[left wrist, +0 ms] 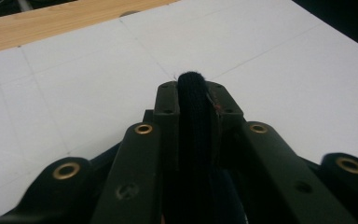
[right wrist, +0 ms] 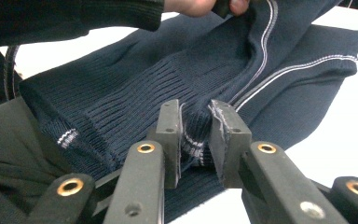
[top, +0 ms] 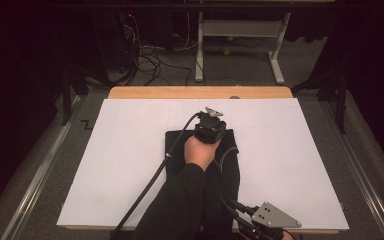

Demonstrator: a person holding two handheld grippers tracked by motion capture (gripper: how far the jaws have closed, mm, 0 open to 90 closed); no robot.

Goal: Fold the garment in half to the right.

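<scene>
A dark navy knit garment (top: 228,157) with pale stitched seams lies folded on the white board (top: 125,155), near its middle. My left gripper (top: 211,131) is at the garment's far end, shut on a thick fold of the navy fabric (left wrist: 193,126) that stands up between its pads. My right gripper (top: 232,204) is at the near edge of the board, its grey plate showing at the bottom. In the right gripper view its jaws (right wrist: 196,112) pinch the ribbed hem (right wrist: 193,140) of the garment (right wrist: 168,70). The left hand (right wrist: 200,5) shows beyond it, at the top.
The white board rests on a wooden table (top: 200,92) whose far edge shows. Metal rails (top: 40,170) run along both sides. Behind the table are a white table frame (top: 240,30) and loose cables (top: 150,60) on the floor. The left gripper's cable (top: 150,185) crosses the board.
</scene>
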